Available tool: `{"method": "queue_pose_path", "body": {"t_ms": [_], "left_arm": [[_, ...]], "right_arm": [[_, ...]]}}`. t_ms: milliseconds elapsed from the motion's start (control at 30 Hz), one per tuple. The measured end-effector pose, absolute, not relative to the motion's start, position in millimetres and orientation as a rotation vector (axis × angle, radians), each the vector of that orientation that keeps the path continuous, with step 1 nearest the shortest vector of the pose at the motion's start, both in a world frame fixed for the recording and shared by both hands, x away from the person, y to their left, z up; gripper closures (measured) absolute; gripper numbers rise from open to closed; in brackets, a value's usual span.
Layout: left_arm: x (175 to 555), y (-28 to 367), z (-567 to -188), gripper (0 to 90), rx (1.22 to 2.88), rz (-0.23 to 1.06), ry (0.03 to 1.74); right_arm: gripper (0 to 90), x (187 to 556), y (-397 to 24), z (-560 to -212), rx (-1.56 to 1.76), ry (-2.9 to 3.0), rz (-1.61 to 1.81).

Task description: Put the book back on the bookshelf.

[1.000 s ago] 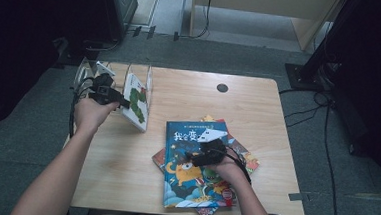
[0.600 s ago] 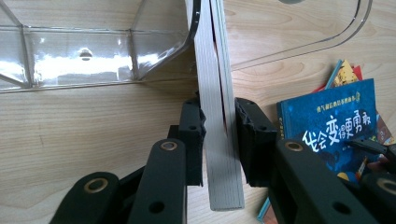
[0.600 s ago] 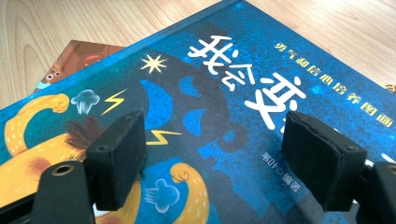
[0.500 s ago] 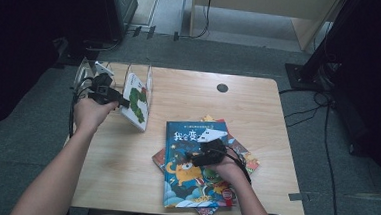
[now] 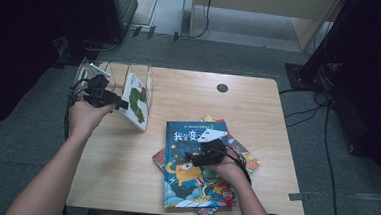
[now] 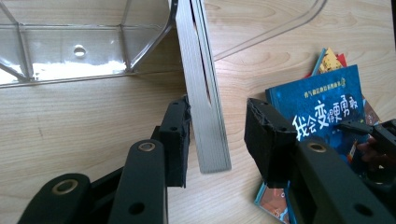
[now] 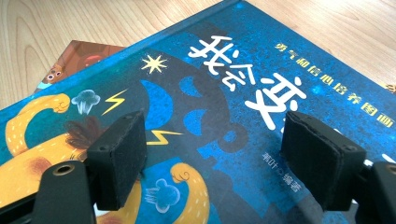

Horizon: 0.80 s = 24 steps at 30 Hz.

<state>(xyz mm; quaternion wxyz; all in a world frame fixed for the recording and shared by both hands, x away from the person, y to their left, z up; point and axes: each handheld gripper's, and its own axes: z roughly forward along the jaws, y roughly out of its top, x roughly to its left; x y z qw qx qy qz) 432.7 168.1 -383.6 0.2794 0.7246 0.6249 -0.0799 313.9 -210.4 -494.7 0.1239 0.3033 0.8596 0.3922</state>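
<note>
My high view looks forward and down over the whole table [image 5: 123, 183]. Both gripper views sit close, facing along their jaws (very near the surface). All three share the blue book [image 5: 195, 168] [image 6: 327, 100] [image 7: 224, 93].

- A clear rack [image 5: 93, 70] is standing just beyond your left claw [image 5: 122, 104].
- A cable hole [image 5: 222, 88] is sitting well beyond your right claw [image 5: 196, 159].

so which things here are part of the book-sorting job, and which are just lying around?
In the job:
- upright book, between the open left gripper jaws, which have just been opening
- clear rack
- blue book, under the open right gripper
- books beneath it

Lying about:
- floor cables
- table hole
</note>
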Motion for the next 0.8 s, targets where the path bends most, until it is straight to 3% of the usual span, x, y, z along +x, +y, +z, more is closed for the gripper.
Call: {"method": "queue_pose_path", "body": {"t_ms": [400,800], "left_arm": [[411.2,174.5,-377.3,59.7,1.937,-0.191,1.612],[381.7,177.7,-376.7,59.7,1.924,-0.173,1.538]], "right_arm": [[25.1,314.0,-212.2,-494.4,0.883,2.503,1.146],[35.0,317.7,-222.4,-491.4,0.939,2.46,1.146]]}}
